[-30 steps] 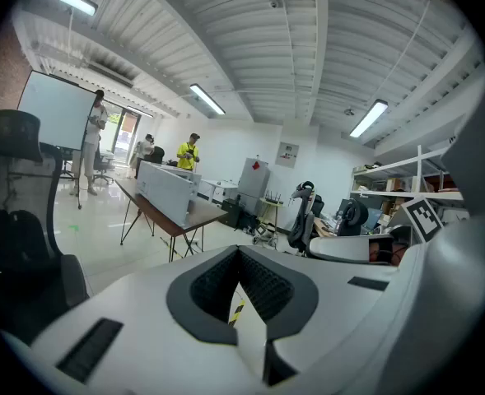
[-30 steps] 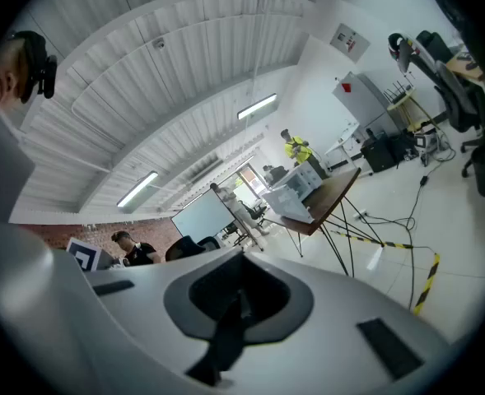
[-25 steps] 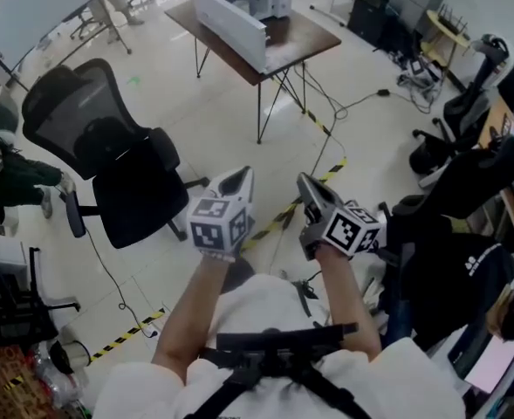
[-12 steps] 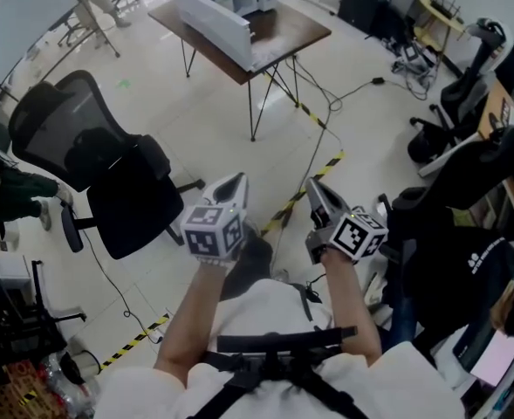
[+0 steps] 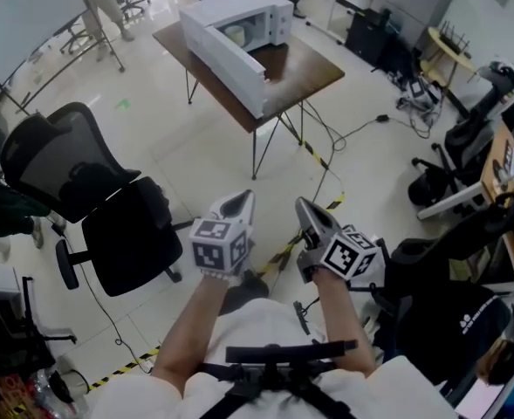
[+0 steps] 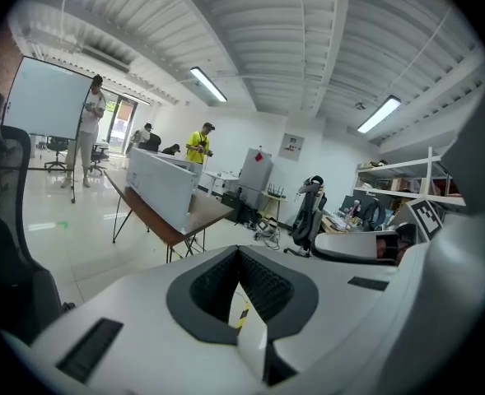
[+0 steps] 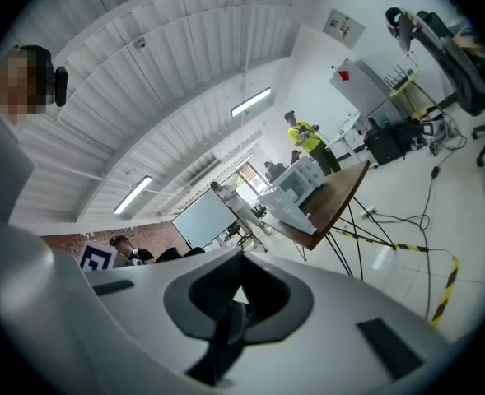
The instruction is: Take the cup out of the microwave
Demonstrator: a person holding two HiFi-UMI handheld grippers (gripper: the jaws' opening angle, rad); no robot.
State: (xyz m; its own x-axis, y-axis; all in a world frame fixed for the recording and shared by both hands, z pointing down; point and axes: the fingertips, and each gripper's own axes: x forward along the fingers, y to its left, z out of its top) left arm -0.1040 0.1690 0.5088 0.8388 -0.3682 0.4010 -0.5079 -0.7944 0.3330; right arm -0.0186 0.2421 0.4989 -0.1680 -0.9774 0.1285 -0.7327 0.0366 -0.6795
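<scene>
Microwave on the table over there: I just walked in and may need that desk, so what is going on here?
A person holds the left gripper and the right gripper side by side in front of the body, fingers shut and empty. Both point toward the white microwave on the brown table, which is well out of reach. Its door hangs open, and a pale shape inside may be the cup. Nothing is picked up yet.

black office chair (image 5: 82, 208), brown table (image 5: 307, 66) on thin legs, yellow-black floor tape (image 5: 333, 204), whiteboard (image 5: 21, 11)
</scene>
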